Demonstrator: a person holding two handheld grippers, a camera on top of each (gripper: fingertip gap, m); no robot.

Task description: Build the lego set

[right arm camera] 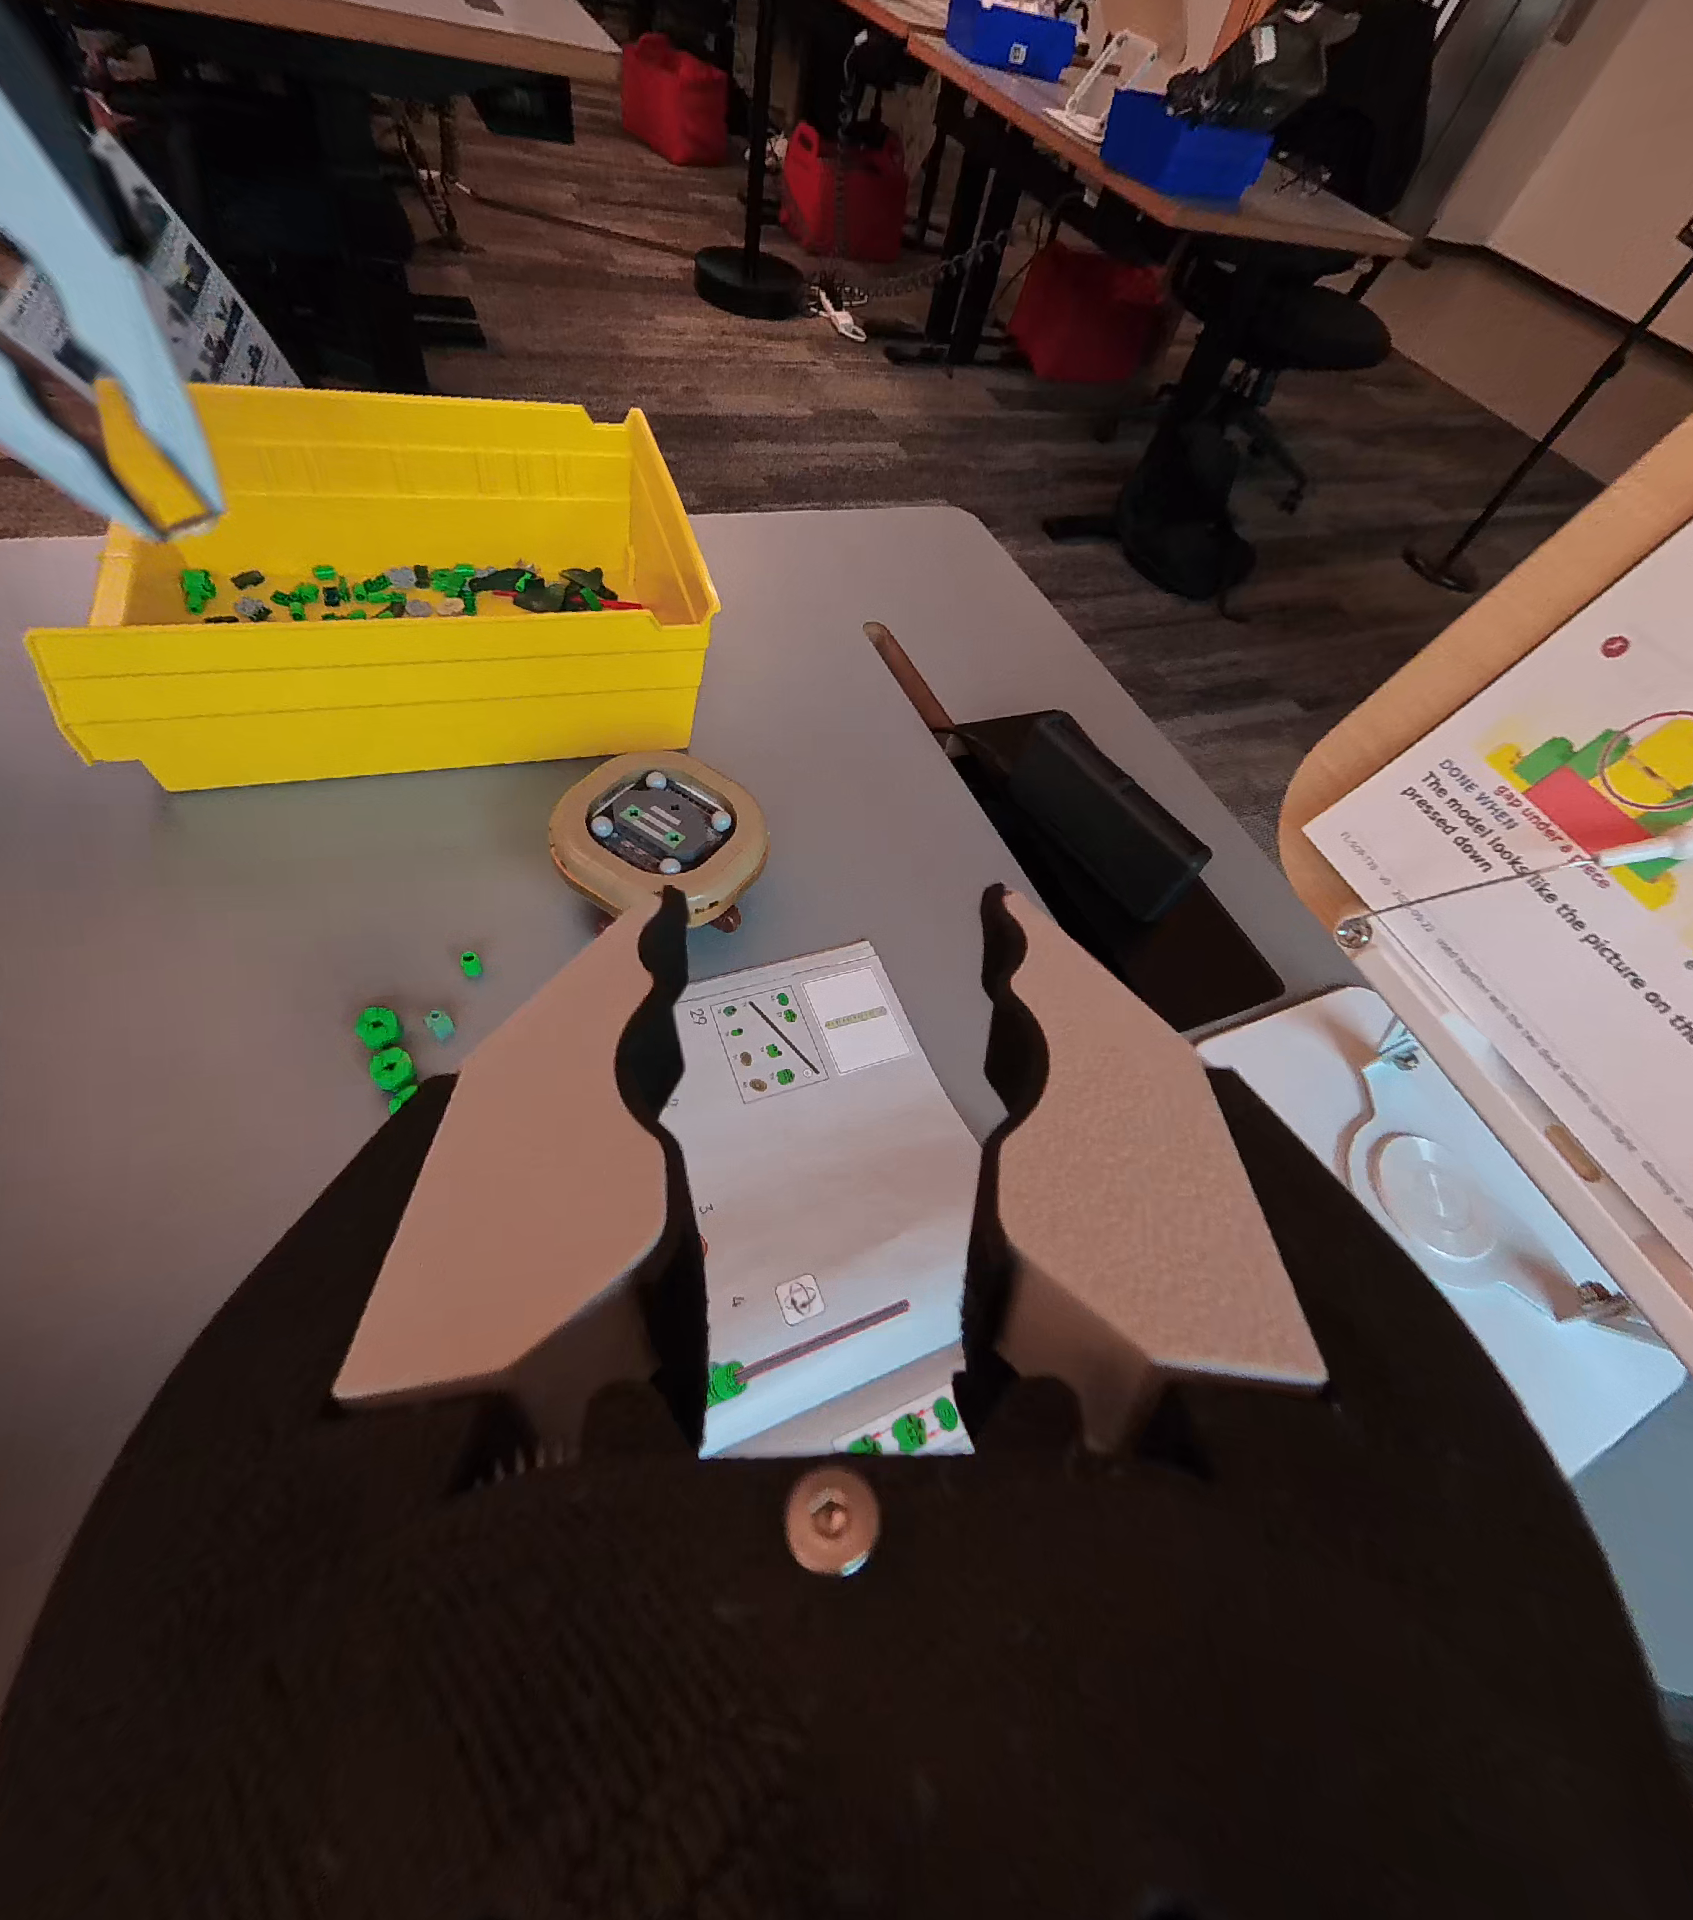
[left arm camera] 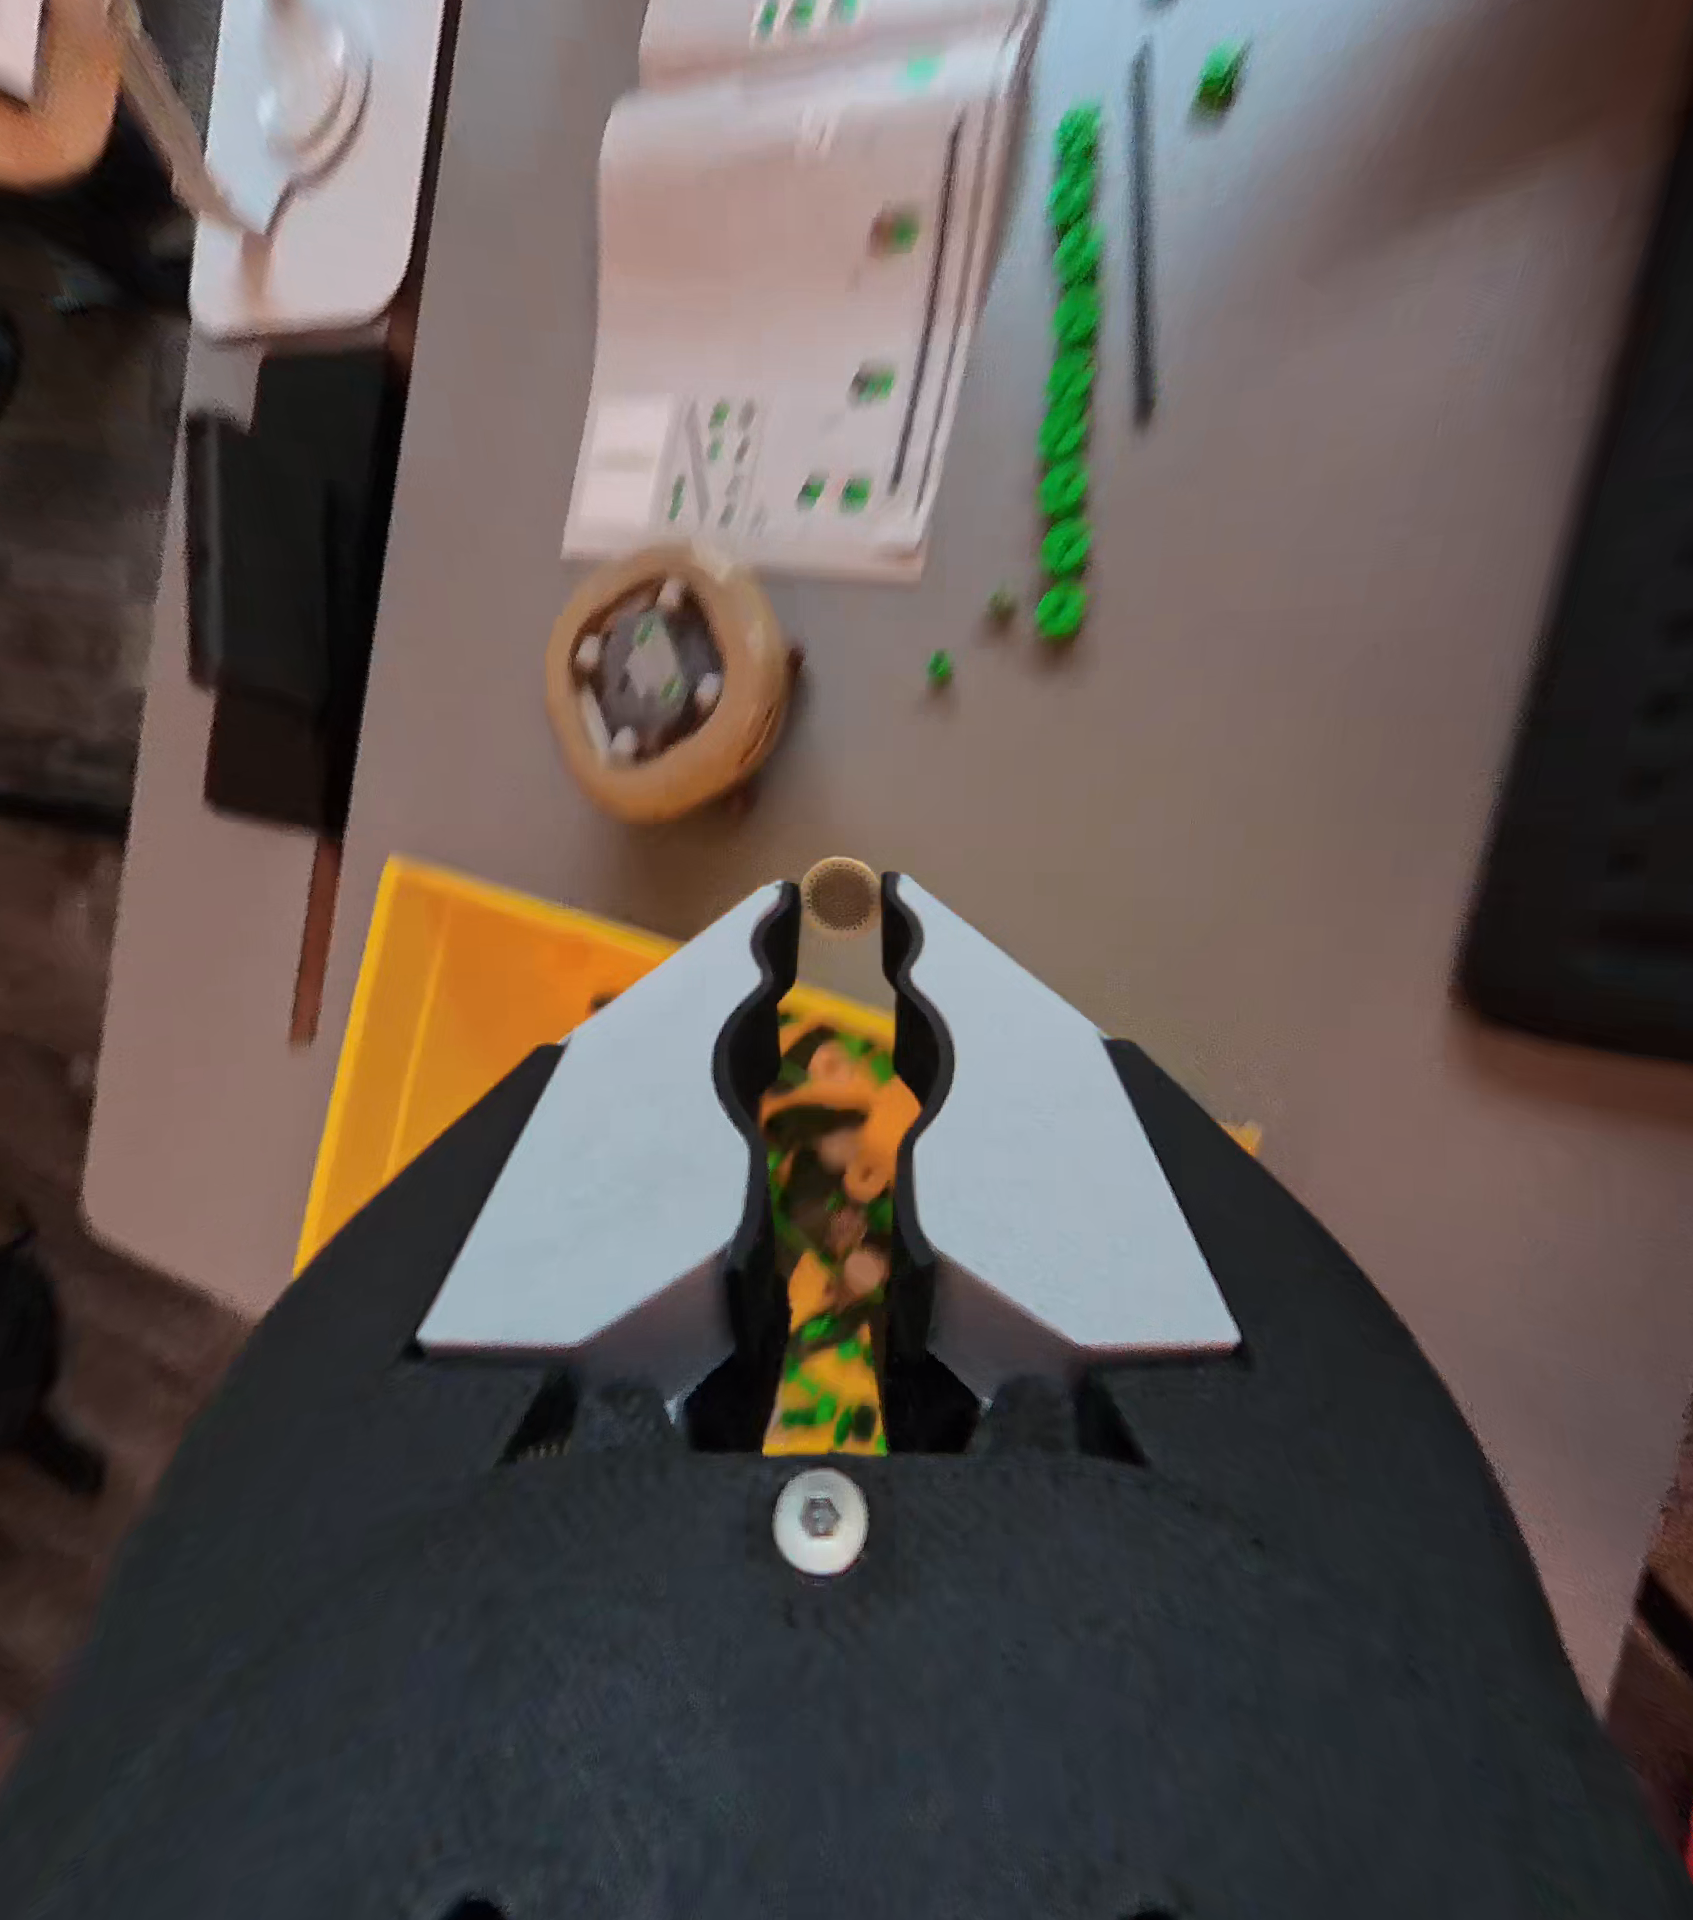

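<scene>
Left gripper [left arm camera: 840,896]: jaws pinch a small round tan piece [left arm camera: 840,894] above the yellow bin [right arm camera: 374,665].
Right gripper [right arm camera: 831,914]: jaws spread, over the instruction booklet [right arm camera: 821,1143].
Round tan model [right arm camera: 660,831]: on the table, near the bin.

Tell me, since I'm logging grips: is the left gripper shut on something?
Shut: the left gripper pinches a small round tan piece between its fingertips.

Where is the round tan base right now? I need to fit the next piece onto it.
In the right wrist view the round tan base sits on the grey table, between the yellow bin and the instruction booklet, just beyond the right gripper.
</scene>
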